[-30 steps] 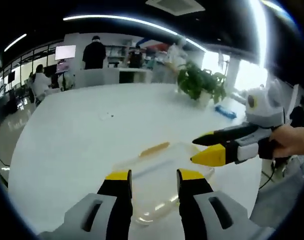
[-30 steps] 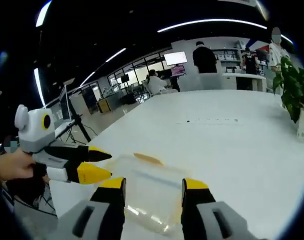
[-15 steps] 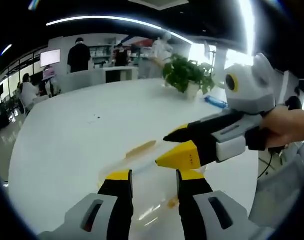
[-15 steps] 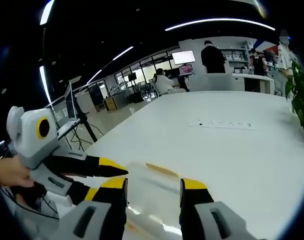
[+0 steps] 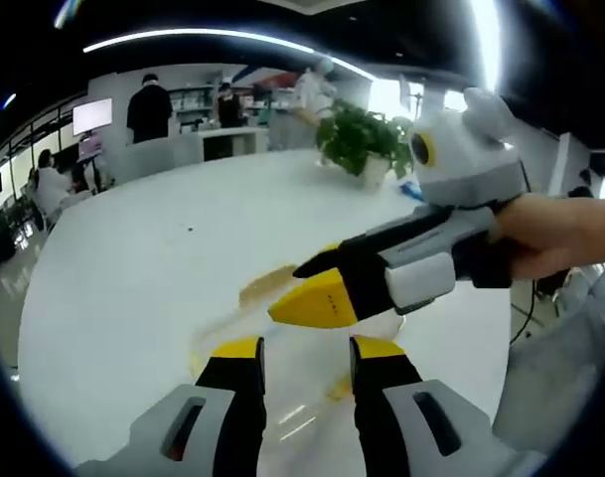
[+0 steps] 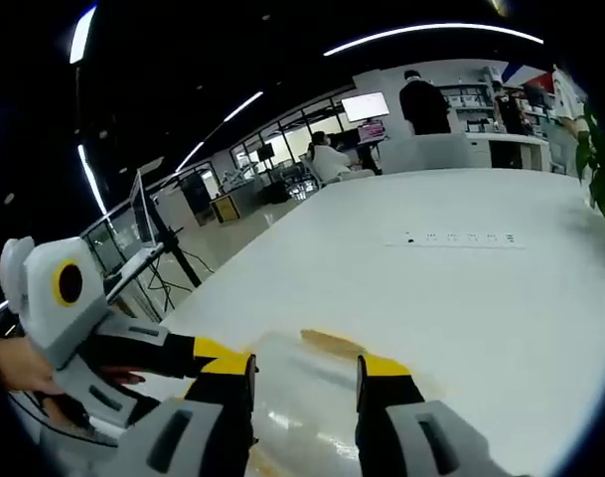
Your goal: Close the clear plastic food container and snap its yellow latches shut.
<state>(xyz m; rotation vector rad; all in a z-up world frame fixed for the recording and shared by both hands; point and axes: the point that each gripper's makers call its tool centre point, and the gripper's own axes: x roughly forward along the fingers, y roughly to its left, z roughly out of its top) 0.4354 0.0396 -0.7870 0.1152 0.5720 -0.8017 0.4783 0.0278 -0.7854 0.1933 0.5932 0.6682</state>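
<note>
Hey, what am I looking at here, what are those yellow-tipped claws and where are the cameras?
A person holds a two-jaw gripper in each hand; each carries a fisheye camera looking along its own jaws. In the left gripper view the left gripper rises from the bottom, and the right gripper, held in a hand, comes in from the right. The right gripper view shows the reverse. Both are open and hold nothing. On the white table lies a clear container with yellow latches. A plant stands farther back.

clear container [image 5: 302,397] largely hidden behind both grippers' jaws, its near edge cut off
</note>
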